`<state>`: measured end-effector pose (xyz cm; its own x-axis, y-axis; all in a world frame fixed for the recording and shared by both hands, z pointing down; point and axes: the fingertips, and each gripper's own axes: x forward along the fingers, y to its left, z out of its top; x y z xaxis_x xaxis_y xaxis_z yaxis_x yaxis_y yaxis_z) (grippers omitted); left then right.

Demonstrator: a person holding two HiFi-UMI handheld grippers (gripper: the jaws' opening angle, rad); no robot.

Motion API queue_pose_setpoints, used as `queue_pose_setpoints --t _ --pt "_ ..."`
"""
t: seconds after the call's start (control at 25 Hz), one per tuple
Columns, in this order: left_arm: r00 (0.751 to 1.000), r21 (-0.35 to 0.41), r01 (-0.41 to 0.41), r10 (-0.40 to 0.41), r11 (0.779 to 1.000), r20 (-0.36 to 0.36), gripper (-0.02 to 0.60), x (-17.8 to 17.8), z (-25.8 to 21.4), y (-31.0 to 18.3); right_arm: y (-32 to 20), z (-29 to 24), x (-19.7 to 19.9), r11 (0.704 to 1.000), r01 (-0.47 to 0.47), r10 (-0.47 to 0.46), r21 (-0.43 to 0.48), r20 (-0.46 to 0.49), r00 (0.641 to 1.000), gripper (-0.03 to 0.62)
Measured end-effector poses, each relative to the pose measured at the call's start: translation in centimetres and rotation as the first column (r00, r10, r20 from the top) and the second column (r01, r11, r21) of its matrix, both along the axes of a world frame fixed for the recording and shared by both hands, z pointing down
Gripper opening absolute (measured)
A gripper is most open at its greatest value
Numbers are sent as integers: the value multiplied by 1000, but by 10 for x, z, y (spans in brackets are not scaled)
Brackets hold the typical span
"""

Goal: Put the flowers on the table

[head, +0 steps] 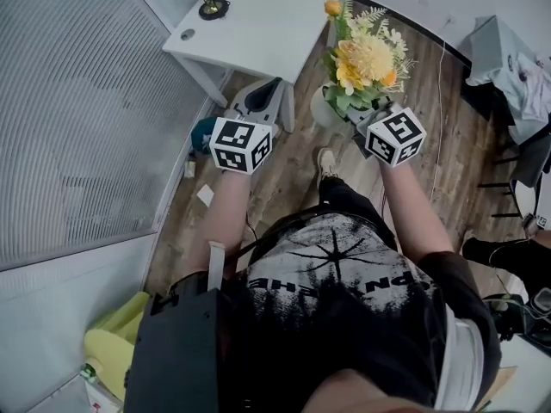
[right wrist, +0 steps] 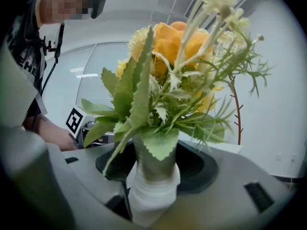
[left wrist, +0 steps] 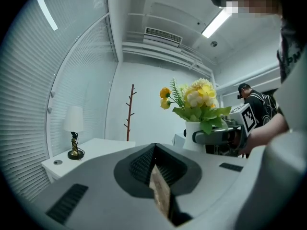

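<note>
Closest to the person's body, the left gripper [left wrist: 154, 151] is held out at waist height with its jaws drawn together on nothing, so it has no part in the carry. Next to it the right gripper [right wrist: 154, 169] has its jaws clamped on the body of a white vase [right wrist: 152, 195], which it holds upright in the air above the wooden floor [head: 293, 175]. The vase holds the flowers [right wrist: 177, 42], a bunch of yellow and orange blooms with broad toothed green leaves and pale thin sprigs. Their stems are gathered into a tight bundle that drops into the neck. No view shows whether there is water inside. The step in hand looks like the carry itself: the flowers are lifted and gripped but not yet set down. Beyond them, the white table [head: 258, 24] stands with its near corner just beside the bunch, and most of its top is bare. A small lamp [head: 210, 3] sits at the far left edge. The next move likely calls for bringing the vase over the bare top, away from the lamp, and lowering it level until its base rests. Only then should the jaws part.
</note>
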<state>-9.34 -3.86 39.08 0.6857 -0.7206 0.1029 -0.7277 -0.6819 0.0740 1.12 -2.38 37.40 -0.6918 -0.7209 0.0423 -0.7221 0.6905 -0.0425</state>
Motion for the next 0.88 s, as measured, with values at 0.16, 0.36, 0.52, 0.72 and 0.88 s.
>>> queue_pose_setpoints --t 0.16,0.36,0.52,0.72,0.88 --pt "1000 -12 18 -17 1000 17 12 1 9 -32 -38 5 2 1000 29 -29 -4 1 1000 252" --pt "997 -32 69 -68 997 32 12 0 14 -83 -92 5 3 996 90 -90 6 -39 995 252" --pt "991 -38 129 -127 991 30 12 0 11 -126 -139 6 5 988 153 -152 7 -66 986 252" --pt "980 -67 197 -195 978 30 12 3 15 -190 -209 8 10 978 208 -208 -5 -56 976 252" --pt "972 -85 235 -234 968 24 12 3 22 -219 -244 15 13 970 242 -242 -11 -50 969 252"
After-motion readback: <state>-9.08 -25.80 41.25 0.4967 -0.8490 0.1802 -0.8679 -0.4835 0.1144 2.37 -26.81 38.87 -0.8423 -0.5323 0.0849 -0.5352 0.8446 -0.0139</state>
